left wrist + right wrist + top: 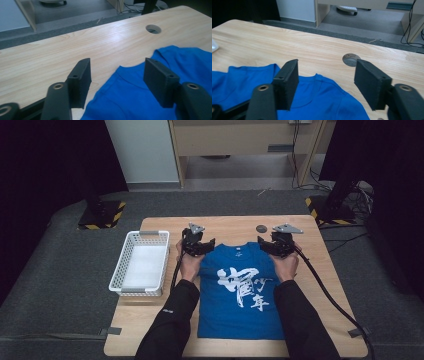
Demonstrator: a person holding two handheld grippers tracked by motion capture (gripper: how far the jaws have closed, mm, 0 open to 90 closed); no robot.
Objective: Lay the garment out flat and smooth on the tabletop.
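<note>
Blue T-shirt (pixel 239 292) lay flat at center of the wooden counter (pixel 330 270), white print facing up, collar toward top of frame. Left gripper (pixel 200 245) hovered over shirt's upper-left shoulder, fingers (pixel 81 80) apart w/ nothing between them, blue cloth below and to the right of them in left gripper view. Right gripper (pixel 272 245) sat at upper-right shoulder, fingers (pixel 287 82) also apart and empty, collar area under them. Neither touched the fabric, as far as visible. White basket (pixel 120 265) stood at left of frame, just beside left sleeve. Round hole (pixel 261 228) in the counter sat above the collar, near right gripper.
</note>
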